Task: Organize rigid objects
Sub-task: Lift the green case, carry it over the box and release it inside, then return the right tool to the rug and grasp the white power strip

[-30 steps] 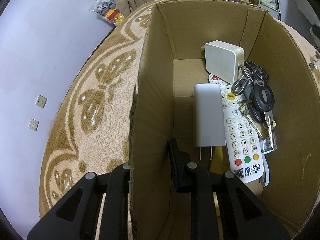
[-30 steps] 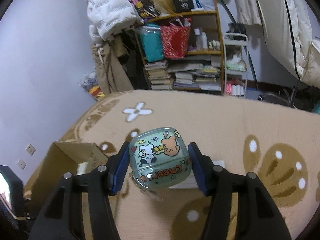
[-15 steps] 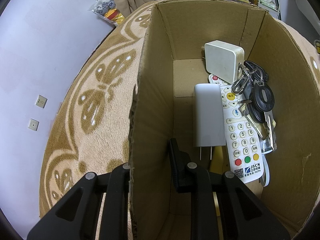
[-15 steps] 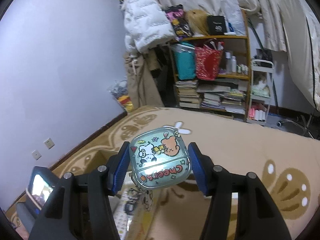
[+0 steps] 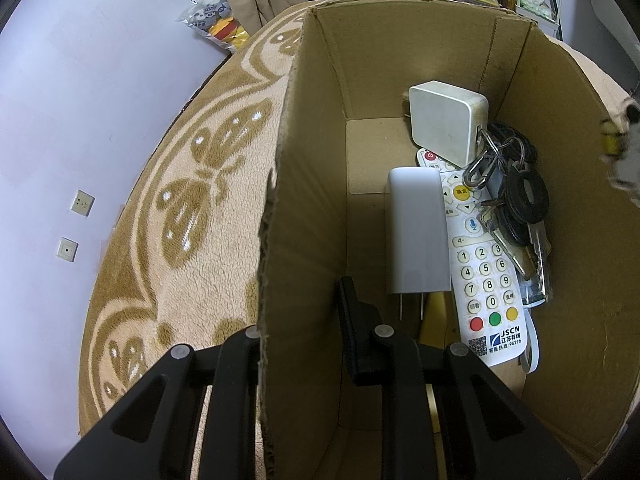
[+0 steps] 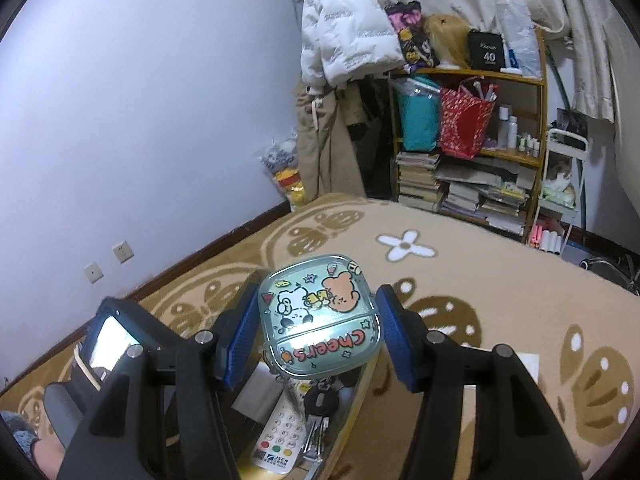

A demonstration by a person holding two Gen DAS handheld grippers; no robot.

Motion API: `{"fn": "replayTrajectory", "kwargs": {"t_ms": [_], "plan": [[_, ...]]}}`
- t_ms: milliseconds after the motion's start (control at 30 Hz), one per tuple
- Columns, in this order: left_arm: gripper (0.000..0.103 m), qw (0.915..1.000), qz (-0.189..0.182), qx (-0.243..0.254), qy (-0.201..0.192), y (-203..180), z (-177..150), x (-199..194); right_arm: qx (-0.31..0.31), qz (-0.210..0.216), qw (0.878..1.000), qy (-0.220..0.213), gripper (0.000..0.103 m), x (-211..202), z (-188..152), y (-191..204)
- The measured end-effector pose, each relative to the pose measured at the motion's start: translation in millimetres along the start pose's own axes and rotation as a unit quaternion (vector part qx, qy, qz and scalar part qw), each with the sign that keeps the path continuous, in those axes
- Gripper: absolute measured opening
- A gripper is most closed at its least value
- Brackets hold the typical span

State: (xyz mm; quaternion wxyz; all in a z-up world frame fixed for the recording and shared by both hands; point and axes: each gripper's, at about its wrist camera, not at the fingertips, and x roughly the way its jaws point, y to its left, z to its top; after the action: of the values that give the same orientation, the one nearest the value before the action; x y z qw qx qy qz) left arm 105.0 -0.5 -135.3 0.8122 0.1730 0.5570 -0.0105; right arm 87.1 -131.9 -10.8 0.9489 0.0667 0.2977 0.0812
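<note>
My left gripper (image 5: pixel 304 320) is shut on the left wall of a cardboard box (image 5: pixel 296 184), one finger inside and one outside. In the box lie a white charger (image 5: pixel 416 232), a white remote (image 5: pixel 484 272), a bunch of keys (image 5: pixel 516 200) and a cream square adapter (image 5: pixel 448 120). My right gripper (image 6: pixel 316 332) is shut on a pale green cartoon case (image 6: pixel 320 312) and holds it above the open box (image 6: pixel 360 396), where the remote (image 6: pixel 276 440) and keys (image 6: pixel 318 412) show below. A charm on the case shows at the right edge of the left wrist view (image 5: pixel 624 148).
The box stands on a beige patterned blanket (image 6: pixel 480 280). A white flat object (image 6: pixel 524 360) lies on the blanket to the right. A bookshelf (image 6: pixel 472 136) with bags and books stands by the far wall. The left gripper's body (image 6: pixel 112 344) is at lower left.
My right gripper has carried the cartoon case left and over the open box. The left gripper and the box have stayed still.
</note>
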Motion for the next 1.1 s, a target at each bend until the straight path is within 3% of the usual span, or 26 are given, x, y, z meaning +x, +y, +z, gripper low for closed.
{"fn": "replayTrajectory", "kwargs": {"t_ms": [233,533,633,700,767,867,1100], "plan": [[0.020,1.0000,0.000,0.000,0.000,-0.1,0.0,0.0,0.003,0.012,0.999,0.048,0.062,22.8,-18.2,-3.4],[0.020,1.0000,-0.001,-0.002,0.001,0.9,0.1,-0.3,-0.003,0.006,0.998,0.065,0.062,28.2,-22.0,-4.3],[0.020,1.0000,0.000,0.000,0.000,-0.1,0.2,-0.6,-0.004,0.007,0.999,0.050,0.062,25.7,-17.6,-3.1],[0.020,1.0000,0.001,0.002,0.000,-0.4,-0.1,-0.5,-0.007,0.004,0.999,0.044,0.067,22.3,-15.1,-4.1],[0.020,1.0000,0.000,0.000,0.001,0.1,-0.2,-0.4,-0.003,-0.007,0.999,0.034,0.083,19.7,-13.7,-8.2],[0.020,1.0000,0.001,0.001,0.001,-0.7,-0.7,0.3,0.011,-0.028,0.999,0.027,0.092,18.9,-12.4,-20.0],[0.020,1.0000,0.001,0.001,0.002,-0.8,-1.0,1.4,0.093,-0.089,0.990,0.059,0.095,27.3,-15.2,-73.5]]}}
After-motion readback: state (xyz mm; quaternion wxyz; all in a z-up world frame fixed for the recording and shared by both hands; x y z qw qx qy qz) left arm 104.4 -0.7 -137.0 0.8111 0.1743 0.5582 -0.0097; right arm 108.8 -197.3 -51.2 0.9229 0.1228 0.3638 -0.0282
